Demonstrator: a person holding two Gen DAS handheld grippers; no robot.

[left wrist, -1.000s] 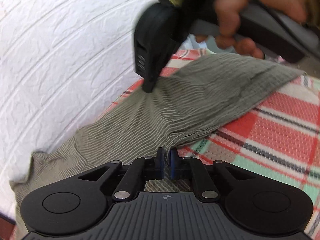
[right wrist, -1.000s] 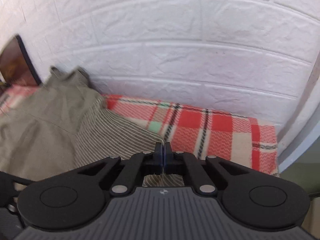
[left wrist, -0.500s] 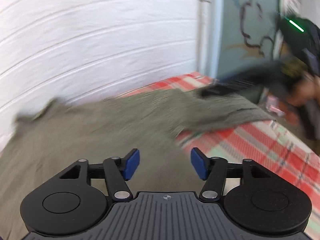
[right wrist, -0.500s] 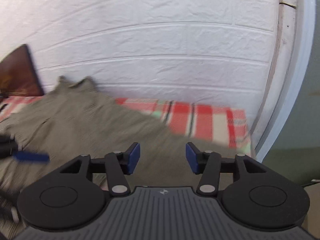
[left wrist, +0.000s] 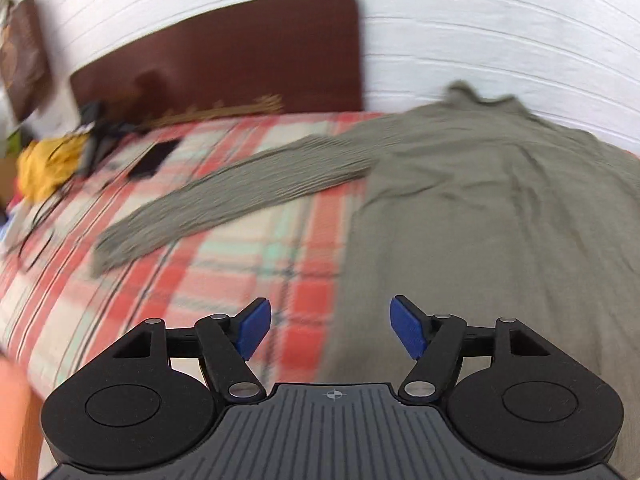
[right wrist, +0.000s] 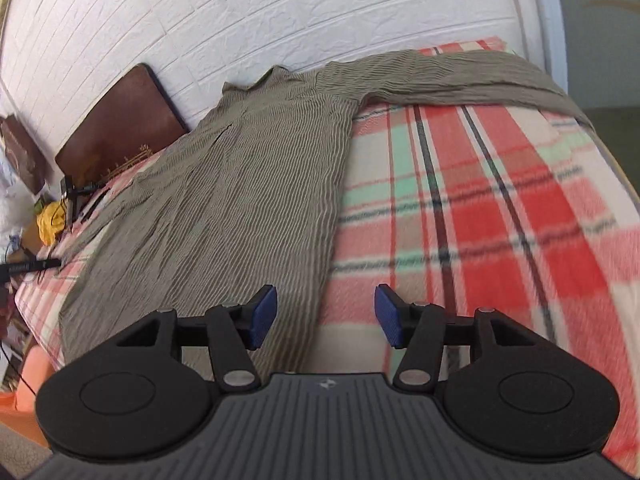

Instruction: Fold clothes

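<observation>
An olive ribbed long-sleeved shirt [right wrist: 224,200] lies flat on a red, green and cream plaid blanket [right wrist: 480,220], collar toward the white wall. One sleeve [right wrist: 460,76] stretches right to the bed's edge. In the left wrist view the shirt body [left wrist: 500,220] fills the right side and the other sleeve [left wrist: 240,196] stretches left. My left gripper [left wrist: 330,330] is open and empty, above the shirt's left edge. My right gripper [right wrist: 325,316] is open and empty, above the shirt's right lower edge.
A brown headboard [left wrist: 224,60] stands against the white brick wall [right wrist: 280,12]. A yellow cloth [left wrist: 48,164], black cables and a dark phone [left wrist: 154,158] lie at the head end of the bed. The bed's edge drops off at the right [right wrist: 600,128].
Both grippers were shut on the shirt's right sleeve a second ago; both have let go and opened. They pulled back toward the near side of the bed, and the left one turned toward the headboard.
</observation>
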